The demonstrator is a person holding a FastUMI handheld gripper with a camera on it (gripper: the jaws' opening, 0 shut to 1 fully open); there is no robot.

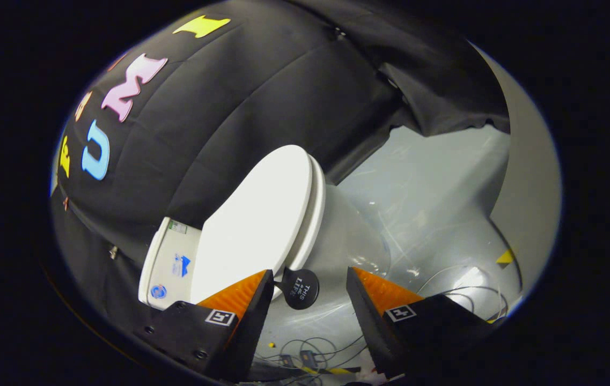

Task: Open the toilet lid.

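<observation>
Toilet lid point(254, 225) lies closed on the seat, just ahead of our gripper point(310, 281), whose 2 fingers stand apart, gripping nothing. We see a round black tab point(300, 289) at the lid's edge, between them.

The claw point(310, 287) is open, its two fingers point(240, 295) spread well apart with a wide gap between the tips. Both fingers reach forward, tilted, and grip nothing.
</observation>
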